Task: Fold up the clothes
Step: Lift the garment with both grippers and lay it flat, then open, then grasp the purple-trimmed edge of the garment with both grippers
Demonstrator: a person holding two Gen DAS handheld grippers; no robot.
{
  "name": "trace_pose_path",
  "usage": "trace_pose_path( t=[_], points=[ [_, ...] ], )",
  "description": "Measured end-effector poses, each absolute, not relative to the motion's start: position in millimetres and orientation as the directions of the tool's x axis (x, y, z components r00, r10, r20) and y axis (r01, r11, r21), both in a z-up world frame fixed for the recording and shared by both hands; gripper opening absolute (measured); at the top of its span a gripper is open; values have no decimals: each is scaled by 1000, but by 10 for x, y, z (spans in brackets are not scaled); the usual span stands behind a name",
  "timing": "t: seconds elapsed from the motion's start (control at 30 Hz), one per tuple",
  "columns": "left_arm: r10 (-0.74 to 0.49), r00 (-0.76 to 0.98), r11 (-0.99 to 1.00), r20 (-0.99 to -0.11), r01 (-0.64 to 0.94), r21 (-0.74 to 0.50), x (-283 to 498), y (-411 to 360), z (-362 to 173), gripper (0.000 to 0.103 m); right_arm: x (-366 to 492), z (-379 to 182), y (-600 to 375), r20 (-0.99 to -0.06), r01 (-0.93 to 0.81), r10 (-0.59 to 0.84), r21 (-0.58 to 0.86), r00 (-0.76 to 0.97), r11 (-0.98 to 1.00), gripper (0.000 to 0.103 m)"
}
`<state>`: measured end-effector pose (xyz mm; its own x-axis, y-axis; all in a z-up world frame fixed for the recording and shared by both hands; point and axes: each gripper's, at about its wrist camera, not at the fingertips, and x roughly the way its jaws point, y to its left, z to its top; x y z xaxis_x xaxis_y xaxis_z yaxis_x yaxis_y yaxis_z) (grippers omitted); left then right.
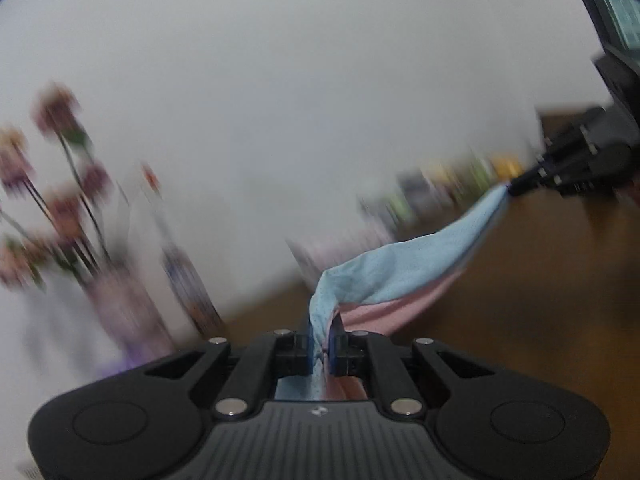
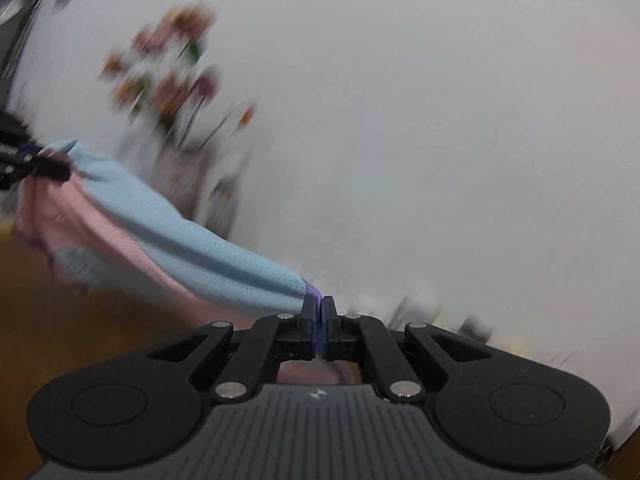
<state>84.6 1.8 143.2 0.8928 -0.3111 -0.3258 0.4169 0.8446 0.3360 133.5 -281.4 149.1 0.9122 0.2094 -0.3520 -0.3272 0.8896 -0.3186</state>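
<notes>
Motion-blurred flowers (image 1: 52,184), smeared small items (image 1: 448,188) along the wall, garment (image 2: 120,216) corners hidden inside both tools

A plain white wall (image 1: 280,80) rises behind a brown wooden tabletop (image 1: 520,300).

A light-blue and pink mesh garment (image 2: 192,236) hangs stretched in the air above the brown tabletop (image 1: 520,300); blue band along the top, pink sagging beneath; purple trim at one pinched end.
</notes>
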Motion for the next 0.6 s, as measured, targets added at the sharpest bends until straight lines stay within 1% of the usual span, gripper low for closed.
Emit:
trace_pose_path(
  t=[0.03, 0.07, 0.3, 0.4, 0.47, 0.5, 0.53, 0.57, 0.6],
  points=[
    [-316, 882, 839, -349, 431, 331, 802, 27, 1337, 5, 1302, 1301, -2804, -401, -359, 218, -318, 890, 878, 1],
    [-320, 871, 834, -372, 445, 325, 757, 35, 1243, 5, 1263, 1201, -2817, -424, -370, 224, -300, 877, 879, 1],
    [-345, 778, 796, -525, 539, 276, 445, 92, 580, 5, 987, 549, -2920, -563, -420, 268, -158, 782, 894, 0],
    [-352, 731, 779, -585, 575, 250, 311, 116, 296, 5, 869, 270, -2964, -615, -433, 289, -95, 733, 896, 0],
    [-354, 721, 781, -595, 578, 236, 255, 119, 241, 6, 884, 258, -2901, -621, -442, 304, -77, 722, 893, 1],
    [-357, 722, 786, -593, 575, 228, 239, 121, 247, 10, 867, 251, -2876, -622, -448, 312, -69, 718, 892, 1],
    [-362, 721, 790, -591, 574, 217, 229, 131, 256, 14, 878, 247, -2844, -620, -454, 324, -59, 714, 889, 6],
    [-367, 720, 793, -590, 573, 206, 220, 141, 265, 15, 891, 243, -2812, -619, -461, 335, -50, 710, 886, 13],
    [-373, 719, 797, -587, 572, 194, 203, 149, 276, 20, 905, 240, -2780, -617, -468, 346, -40, 706, 883, 18]
  ],
)
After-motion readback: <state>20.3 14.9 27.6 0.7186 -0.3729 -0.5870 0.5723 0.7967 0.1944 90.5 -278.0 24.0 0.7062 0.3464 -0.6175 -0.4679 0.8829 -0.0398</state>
